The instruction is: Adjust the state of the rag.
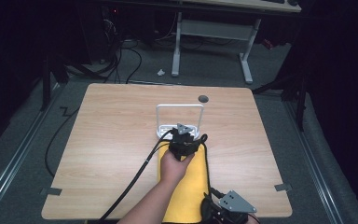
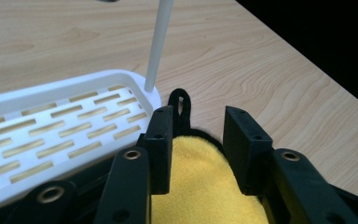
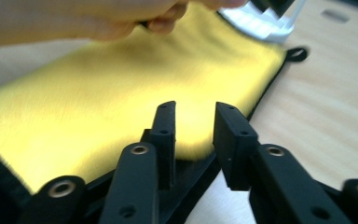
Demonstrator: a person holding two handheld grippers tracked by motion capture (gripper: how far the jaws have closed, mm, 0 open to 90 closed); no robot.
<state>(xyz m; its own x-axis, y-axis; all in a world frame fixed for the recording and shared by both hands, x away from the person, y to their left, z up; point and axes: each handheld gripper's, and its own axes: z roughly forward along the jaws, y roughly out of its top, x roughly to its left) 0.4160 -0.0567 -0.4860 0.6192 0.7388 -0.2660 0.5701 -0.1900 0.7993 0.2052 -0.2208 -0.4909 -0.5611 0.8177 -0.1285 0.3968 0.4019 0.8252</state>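
The right claw [image 1: 213, 211] sat nearest the camera at the near edge of the worktop [image 1: 112, 140], its jaws parted over the near right corner of the yellow cloth [image 1: 186, 191] and pressing on nothing. In the right gripper view the black-edged hem lay beneath and between the jaws, with the pads clear of the fabric. The cloth lay flat along the worktop from the near edge toward the white rack [image 1: 179, 119], spread smooth as far as could be seen. Its far end reached the rack's slotted base, and its black hanging loop [image 2: 180, 103] lay on the wood just beside the rack's near right corner.

The left claw [image 2: 196, 140], held in the person's hand [image 1: 175, 165], stood at the far end of the cloth. Its jaws were likewise released, straddling the far hem with the loop just beyond the tips.

Judged from this layout, both corners appeared to have been let go and the cloth laid out. If the cloth was meant to hang on the rack's upright bar [image 1: 179, 106], that step remained undone. Whether the far hem overlapped the base could not be told.
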